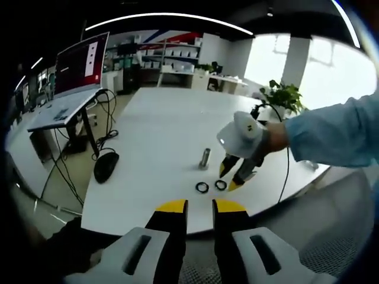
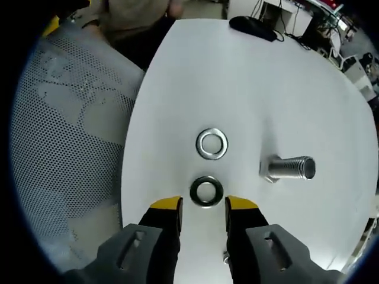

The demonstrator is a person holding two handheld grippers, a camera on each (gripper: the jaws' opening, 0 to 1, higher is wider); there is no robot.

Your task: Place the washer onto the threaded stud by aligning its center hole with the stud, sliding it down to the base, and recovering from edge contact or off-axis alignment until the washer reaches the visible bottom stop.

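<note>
We hold our left gripper [image 1: 200,207] back off the table's [image 1: 160,127] near edge, its yellow-tipped jaws parted by a narrow gap with nothing between them. Our right gripper [image 1: 231,177] is out over the table near its right edge, tipped down toward the surface, seen from the left gripper view with our hand [image 1: 269,142] wrapped round its body and a light blue sleeve [image 1: 334,133] behind. In its own view the right gripper's jaws stand apart, tips close above the tabletop.

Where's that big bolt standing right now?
The bolt stands upright on the white table, right of the two washers in the right gripper view. In the left gripper view it stands just beyond them.
</note>
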